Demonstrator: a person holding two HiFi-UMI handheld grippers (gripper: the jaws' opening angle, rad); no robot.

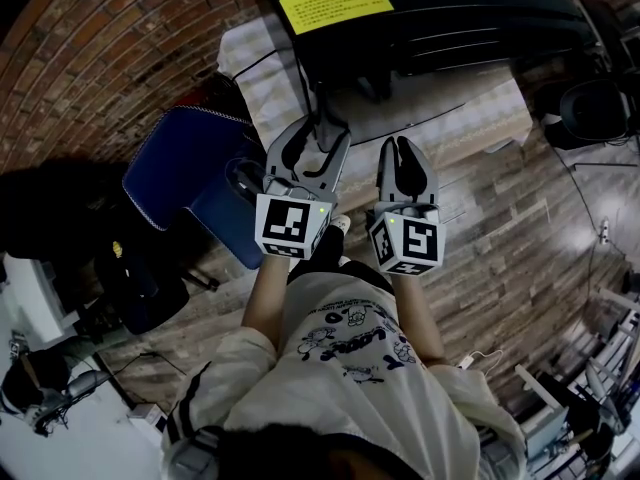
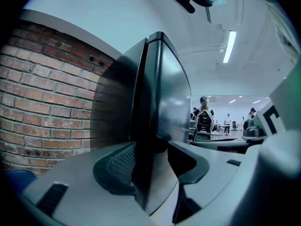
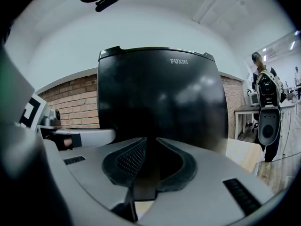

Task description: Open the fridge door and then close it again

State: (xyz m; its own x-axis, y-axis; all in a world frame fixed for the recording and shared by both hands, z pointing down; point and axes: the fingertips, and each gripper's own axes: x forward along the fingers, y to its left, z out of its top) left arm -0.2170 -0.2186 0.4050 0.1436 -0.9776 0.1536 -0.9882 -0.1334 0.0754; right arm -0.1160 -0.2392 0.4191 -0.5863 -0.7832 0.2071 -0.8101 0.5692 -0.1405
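A black fridge [image 1: 430,18] with a yellow label [image 1: 335,5] on top stands in front of me on a pale wooden stand. My left gripper [image 1: 315,133] is at its left front corner. In the left gripper view its jaws [image 2: 153,147] are open and straddle the edge of the fridge door [image 2: 169,93], with a gap at the right pad. The door looks flush with the body. My right gripper [image 1: 400,148] is shut and holds nothing. It points level at the middle of the door front [image 3: 160,93], with its jaw tips [image 3: 151,140] meeting just short of it.
A brick wall [image 1: 110,58] runs along the left behind the fridge. A blue chair [image 1: 185,168] stands at my left, close to the left gripper. A black office chair [image 1: 595,108] is on the wood floor at the right. People [image 2: 204,121] stand far off in the room.
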